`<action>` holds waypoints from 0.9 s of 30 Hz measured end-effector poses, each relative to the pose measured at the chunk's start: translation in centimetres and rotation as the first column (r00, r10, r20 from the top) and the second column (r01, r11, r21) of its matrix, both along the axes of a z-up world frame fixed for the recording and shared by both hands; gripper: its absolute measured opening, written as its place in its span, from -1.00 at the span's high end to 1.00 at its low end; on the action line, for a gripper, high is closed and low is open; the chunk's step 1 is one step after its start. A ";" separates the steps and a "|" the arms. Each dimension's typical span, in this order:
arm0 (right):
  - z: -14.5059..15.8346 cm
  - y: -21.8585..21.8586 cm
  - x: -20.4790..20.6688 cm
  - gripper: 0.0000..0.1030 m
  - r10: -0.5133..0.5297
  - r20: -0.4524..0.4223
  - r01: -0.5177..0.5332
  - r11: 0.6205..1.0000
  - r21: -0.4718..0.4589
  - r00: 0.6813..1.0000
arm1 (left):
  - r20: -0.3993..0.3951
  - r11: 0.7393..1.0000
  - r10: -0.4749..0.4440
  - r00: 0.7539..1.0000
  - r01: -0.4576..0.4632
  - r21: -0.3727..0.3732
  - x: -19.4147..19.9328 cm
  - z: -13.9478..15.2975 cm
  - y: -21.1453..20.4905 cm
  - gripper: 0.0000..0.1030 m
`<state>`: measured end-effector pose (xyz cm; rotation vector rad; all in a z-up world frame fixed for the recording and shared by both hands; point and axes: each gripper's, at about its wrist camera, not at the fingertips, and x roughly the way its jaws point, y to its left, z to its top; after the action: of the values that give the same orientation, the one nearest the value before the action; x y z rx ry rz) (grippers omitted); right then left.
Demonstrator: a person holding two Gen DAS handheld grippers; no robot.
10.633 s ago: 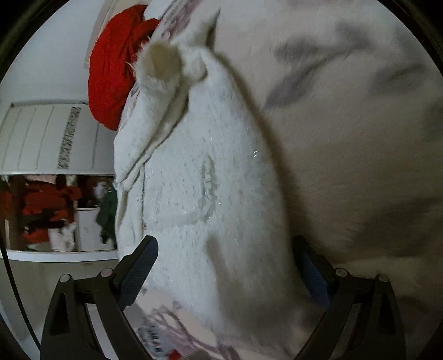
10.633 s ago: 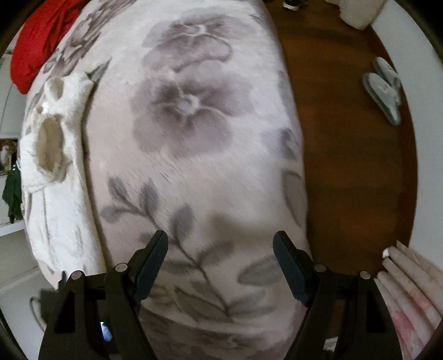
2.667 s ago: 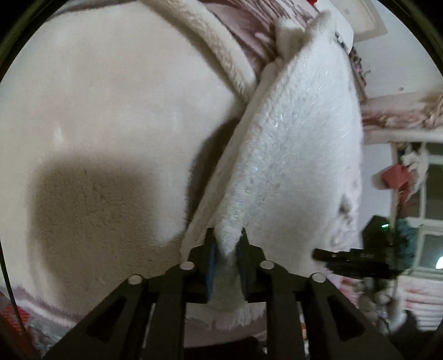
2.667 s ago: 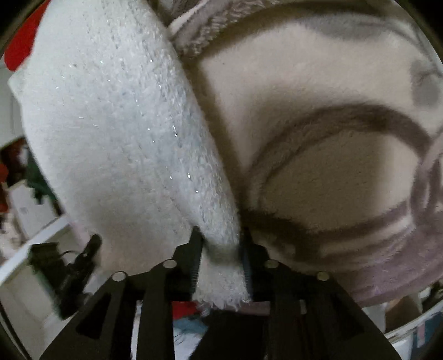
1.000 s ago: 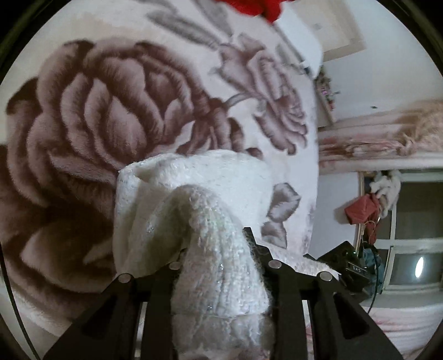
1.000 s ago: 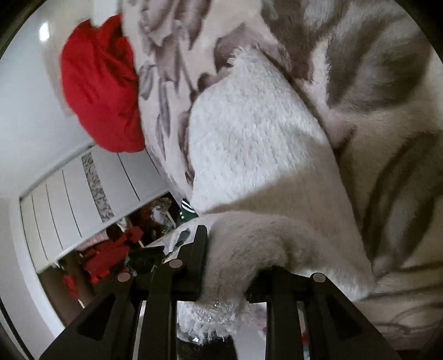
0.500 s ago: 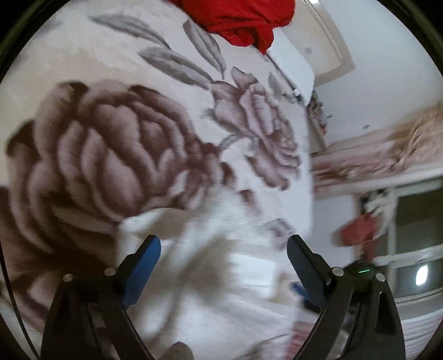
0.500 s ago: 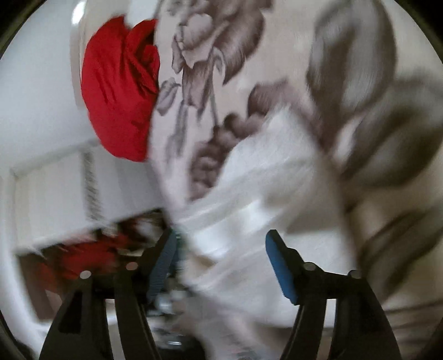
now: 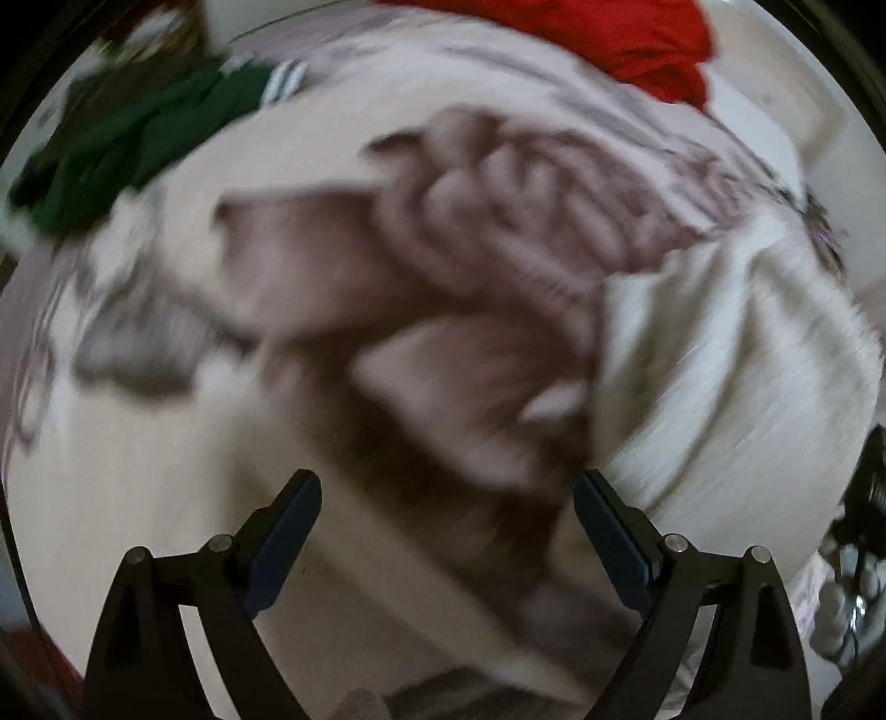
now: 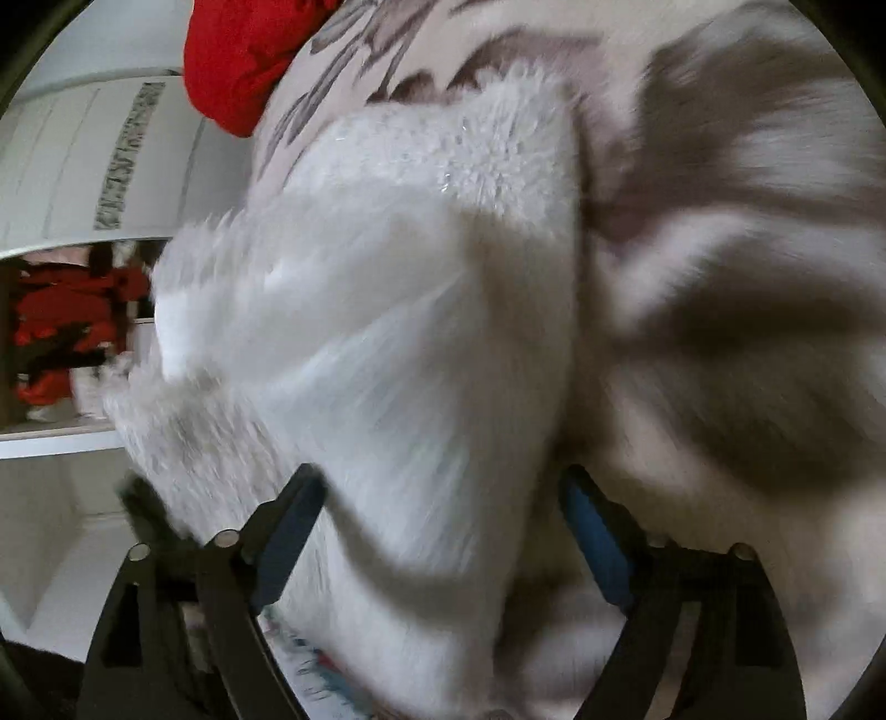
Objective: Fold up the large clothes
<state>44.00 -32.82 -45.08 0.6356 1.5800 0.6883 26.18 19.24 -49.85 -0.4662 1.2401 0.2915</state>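
A fluffy white sweater lies folded on a bed covered by a flowered blanket. In the right wrist view it fills the middle and left, and my right gripper is open just above its near end, with the jaws wide apart and nothing held. In the left wrist view the sweater lies at the right, blurred by motion. My left gripper is open and empty over the blanket, to the left of the sweater.
A red garment lies at the far end of the bed, also in the right wrist view. A dark green garment lies at the upper left. A white wardrobe and shelves with red clothes stand beyond the bed's left edge.
Both grippers let go of the sweater and opened wide. The left gripper swung left, so the sweater is now at its right. The right gripper stays over the sweater's near end.
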 end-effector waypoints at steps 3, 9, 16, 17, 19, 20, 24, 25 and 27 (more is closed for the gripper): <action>-2.4 1.9 2.1 -0.90 0.030 -0.068 -0.024 0.995 0.095 0.997 | -0.011 0.997 0.068 0.998 -0.069 -0.023 -1.9 -0.7 0.3 -0.81; -1.9 2.7 1.0 -0.16 -0.156 -0.139 0.178 0.971 0.161 0.978 | 0.034 0.991 0.130 0.991 -0.131 0.013 -4.2 1.2 0.9 -0.81; 2.6 0.0 -11.9 0.00 -0.523 -0.430 0.660 0.697 0.282 0.736 | 0.054 0.979 0.192 0.980 -0.195 0.060 -7.9 4.8 2.9 -0.81; 3.1 -0.2 -14.1 0.00 -0.542 -0.462 0.696 0.660 0.282 0.701 | 0.053 0.977 0.195 0.979 -0.199 0.078 -8.5 5.3 3.1 -0.81; 4.1 -0.8 -20.3 0.01 -0.589 -0.501 0.754 0.614 0.232 0.634 | 0.048 0.973 0.185 0.982 -0.190 0.134 -9.9 6.1 3.5 -0.81; 3.9 -1.0 -22.3 0.01 -0.588 -0.504 0.748 0.632 0.202 0.633 | 0.035 0.970 0.175 0.984 -0.178 0.163 -10.3 6.0 3.5 -0.81; -0.4 -2.6 -27.7 -0.19 -0.543 -0.546 0.630 0.776 -0.037 0.637 | -0.078 0.953 0.119 0.990 -0.091 0.290 -12.5 1.4 3.1 -0.81; -1.4 -3.5 -28.3 -0.19 -0.517 -0.564 0.582 0.810 -0.077 0.644 | -0.109 0.950 0.110 0.988 -0.072 0.304 -12.9 -0.1 3.0 -0.81; -1.2 -4.3 -28.2 -0.20 -0.435 -0.554 0.473 0.877 -0.082 0.710 | -0.193 0.955 0.091 0.977 -0.031 0.296 -13.1 -4.4 2.6 -0.81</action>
<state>15.78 -37.08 -46.25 1.3213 1.8269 0.1712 13.03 21.86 -54.26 -0.2228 1.3573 0.5792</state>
